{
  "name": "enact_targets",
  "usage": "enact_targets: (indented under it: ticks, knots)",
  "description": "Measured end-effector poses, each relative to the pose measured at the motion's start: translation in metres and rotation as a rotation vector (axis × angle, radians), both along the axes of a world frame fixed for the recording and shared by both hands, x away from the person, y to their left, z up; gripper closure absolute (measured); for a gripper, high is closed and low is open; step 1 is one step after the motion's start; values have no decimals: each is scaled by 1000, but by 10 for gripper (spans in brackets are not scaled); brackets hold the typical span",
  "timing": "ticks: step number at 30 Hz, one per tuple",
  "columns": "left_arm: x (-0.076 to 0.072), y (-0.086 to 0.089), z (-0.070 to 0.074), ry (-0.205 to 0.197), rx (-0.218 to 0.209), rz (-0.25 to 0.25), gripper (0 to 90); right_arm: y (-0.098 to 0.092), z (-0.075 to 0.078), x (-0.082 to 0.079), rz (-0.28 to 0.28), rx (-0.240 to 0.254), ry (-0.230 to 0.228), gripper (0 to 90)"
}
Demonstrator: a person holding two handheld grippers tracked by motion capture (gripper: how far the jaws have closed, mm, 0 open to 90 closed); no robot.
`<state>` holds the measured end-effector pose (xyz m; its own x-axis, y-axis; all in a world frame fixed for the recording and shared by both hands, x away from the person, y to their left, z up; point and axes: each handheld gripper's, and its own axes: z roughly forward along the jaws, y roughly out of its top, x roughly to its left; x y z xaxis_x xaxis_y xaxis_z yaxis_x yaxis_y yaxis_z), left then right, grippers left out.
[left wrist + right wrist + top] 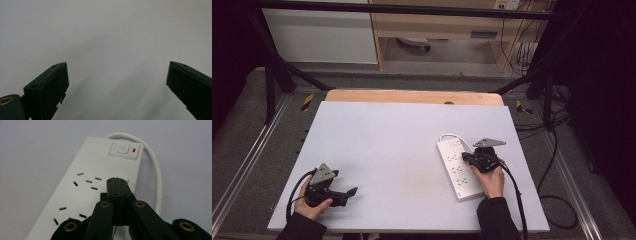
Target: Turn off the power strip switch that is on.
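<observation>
Table: pale grey sheet [387, 150] laid over a wooden top, the wood showing as a strip along the far edge [412, 96]
Power strip: white, long [458, 170], lying flat on the right half of the sheet, running from near the right hand up and away toward the far side
Strip sockets: rows of slot openings along its top face [86, 181]; nothing plugged into any slot seen in the right gripper view
Strip switch: square white rocker with a power mark [122, 149] at the far end, a small red light [134, 150] just beside it
Strip cord: white cable [155, 165] leaving the far end and curving back along the strip's side, resting on the sheet
Right gripper: black, held over the strip's middle [476, 159], jaws brought fully together with nothing between them [117, 185]; tips sit low above the socket face, near the strip's edge; whether they touch the plastic I cannot tell
Right hand: wrapped round the gripper body from behind [492, 181], dark sleeve at the table's near edge, black cable trailing off the right side
Left gripper: near the left front corner of the sheet [348, 194], well apart from the strip, jaws spread wide, bare sheet between them [117, 82]
Left hand: clasped on the gripper body [309, 202], grey three-cornered plate on top
Surround: black frame bars, carpeted floor, loose cables at right [552, 150]
</observation>
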<state>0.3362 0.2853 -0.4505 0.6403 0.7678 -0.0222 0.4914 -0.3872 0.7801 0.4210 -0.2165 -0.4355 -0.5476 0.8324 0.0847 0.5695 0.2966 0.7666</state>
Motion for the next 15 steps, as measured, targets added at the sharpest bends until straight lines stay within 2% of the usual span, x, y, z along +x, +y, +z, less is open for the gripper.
enact_targets:
  ticks: [9,12,15]
  knots:
    - [0,0,0,1,-1,0,41,0,1,0,-1,-9,5,900]
    - [0,0,0,1,-1,1,41,-1,3,-3,0,-26,-10,900]
    - [0,0,0,1,0,1,41,-2,7,-5,5,-7,-22,900]
